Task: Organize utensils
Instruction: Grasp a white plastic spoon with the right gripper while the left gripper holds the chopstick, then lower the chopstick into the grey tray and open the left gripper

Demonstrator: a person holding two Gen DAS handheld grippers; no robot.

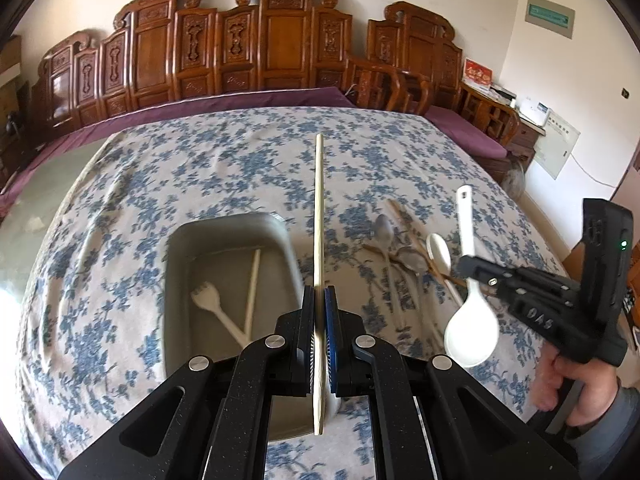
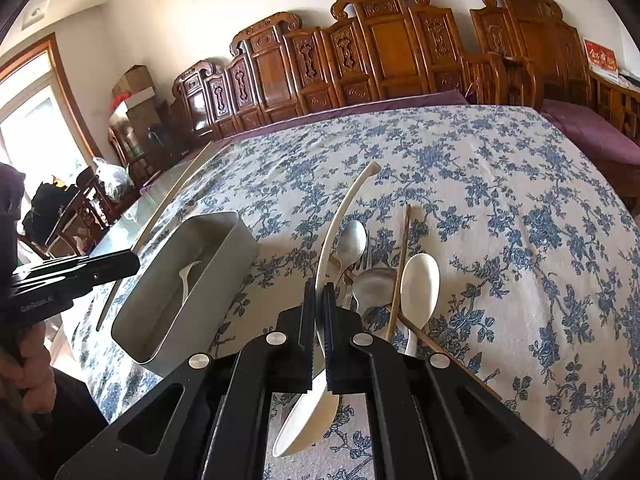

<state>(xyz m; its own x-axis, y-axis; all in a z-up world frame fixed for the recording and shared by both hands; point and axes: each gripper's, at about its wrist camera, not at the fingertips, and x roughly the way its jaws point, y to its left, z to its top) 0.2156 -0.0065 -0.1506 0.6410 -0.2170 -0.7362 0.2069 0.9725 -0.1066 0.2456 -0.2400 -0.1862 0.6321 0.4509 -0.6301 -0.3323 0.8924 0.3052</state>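
My left gripper (image 1: 319,300) clamped on pale slim chopstick (image 1: 318,208), stick raised over table beside grey rounded bin (image 1: 176,264). Bin holds white fork (image 1: 212,304) and second pale stick (image 1: 253,292). My right gripper (image 2: 319,312) squeezing curved handle of glossy white ladle (image 2: 308,416) (bowl hangs below fingers, off cloth). Metal spoons (image 2: 352,244), white spoon (image 2: 420,288), brown chopsticks (image 2: 400,268) piled on blue-flowered tablecloth (image 2: 500,208).

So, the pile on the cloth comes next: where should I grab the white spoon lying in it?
Take the white spoon by its bowl, from above on its right side. The bowl lies clear on the tablecloth, while its handle runs under the crossed brown chopsticks, and the metal spoons crowd its left.
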